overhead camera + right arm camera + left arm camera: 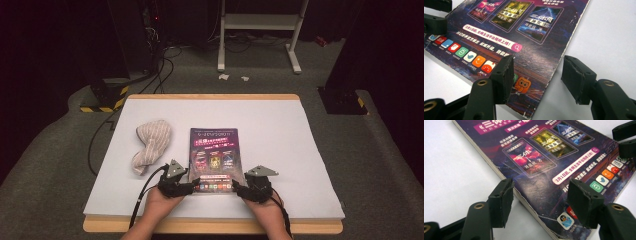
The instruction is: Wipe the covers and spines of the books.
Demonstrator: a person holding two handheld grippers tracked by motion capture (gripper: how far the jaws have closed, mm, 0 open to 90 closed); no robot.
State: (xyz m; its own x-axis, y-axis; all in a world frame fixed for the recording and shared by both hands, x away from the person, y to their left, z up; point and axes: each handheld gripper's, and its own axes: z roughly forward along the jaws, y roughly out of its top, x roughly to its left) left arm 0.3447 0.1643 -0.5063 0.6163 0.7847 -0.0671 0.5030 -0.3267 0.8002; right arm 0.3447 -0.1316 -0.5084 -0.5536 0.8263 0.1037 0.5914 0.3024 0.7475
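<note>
White tabletop (280, 130) stretches bare to the right and far side of a purple paperback book (214, 157) lying flat near its front edge; a striped cloth (151, 145) sits just left. At the book's near corners, the left claw (540, 195) straddles the spine edge, jaws apart, and the right claw (537, 75) straddles the opposite edge, jaws apart.

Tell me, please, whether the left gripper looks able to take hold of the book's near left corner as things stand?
Probably yes. The left gripper has its jaws open astride the near left corner of the book, one over the cover, one beside its edge, with nothing between.
</note>
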